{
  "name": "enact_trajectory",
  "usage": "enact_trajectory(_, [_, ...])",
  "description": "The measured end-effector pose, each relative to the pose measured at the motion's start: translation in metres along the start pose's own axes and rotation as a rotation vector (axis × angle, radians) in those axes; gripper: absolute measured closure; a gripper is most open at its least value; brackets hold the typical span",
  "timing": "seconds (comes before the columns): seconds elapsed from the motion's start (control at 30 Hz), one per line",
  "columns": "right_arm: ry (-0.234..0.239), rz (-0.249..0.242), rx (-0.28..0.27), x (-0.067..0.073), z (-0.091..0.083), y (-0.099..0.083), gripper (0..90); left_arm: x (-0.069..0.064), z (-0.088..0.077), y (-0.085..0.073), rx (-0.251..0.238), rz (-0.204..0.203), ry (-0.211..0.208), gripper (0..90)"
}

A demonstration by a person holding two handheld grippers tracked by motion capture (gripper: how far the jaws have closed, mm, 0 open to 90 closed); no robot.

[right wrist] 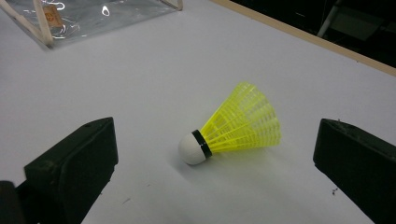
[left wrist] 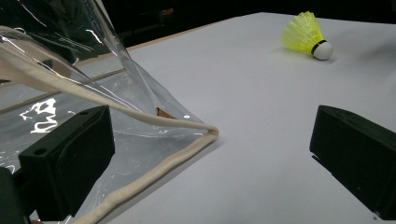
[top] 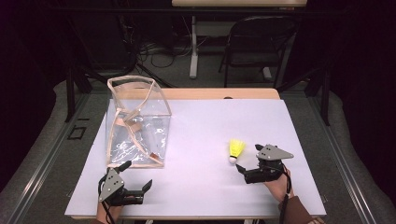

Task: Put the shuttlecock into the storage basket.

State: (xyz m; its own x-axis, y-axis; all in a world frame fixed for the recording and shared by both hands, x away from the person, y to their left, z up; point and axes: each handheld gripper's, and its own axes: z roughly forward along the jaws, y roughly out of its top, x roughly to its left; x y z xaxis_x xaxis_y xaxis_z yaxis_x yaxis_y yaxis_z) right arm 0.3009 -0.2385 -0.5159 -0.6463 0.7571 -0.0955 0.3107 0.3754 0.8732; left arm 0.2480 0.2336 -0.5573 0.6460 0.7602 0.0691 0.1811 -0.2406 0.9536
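Right tongs (top: 249, 161) wide open, empty, shuttlecock (top: 236, 150) just ahead on counter (top: 205, 126). Left tongs (top: 137, 175) wide open, empty, beside clear bag (top: 137, 123).

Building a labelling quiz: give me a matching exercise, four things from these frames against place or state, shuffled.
Things:
1. shuttlecock
2. clear bag
3. left hand-held gripper
4. right hand-held gripper

Places or states:
A. open, at the near corner of the bag
B. lying on its side, white cork end toward the person
C. standing upright, left half of the table
D. open, jaws pointed at the yellow skirt and cork

Pairs: 1-B, 2-C, 3-A, 4-D
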Motion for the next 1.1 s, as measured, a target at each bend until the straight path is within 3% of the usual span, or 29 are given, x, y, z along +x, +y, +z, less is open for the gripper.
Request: enact_trajectory(1.1, [0.027, -0.004, 0.056, -0.019, 0.02, 0.02, 0.0, 0.0, 0.0, 0.0, -0.001, 0.001, 0.001, 0.0])
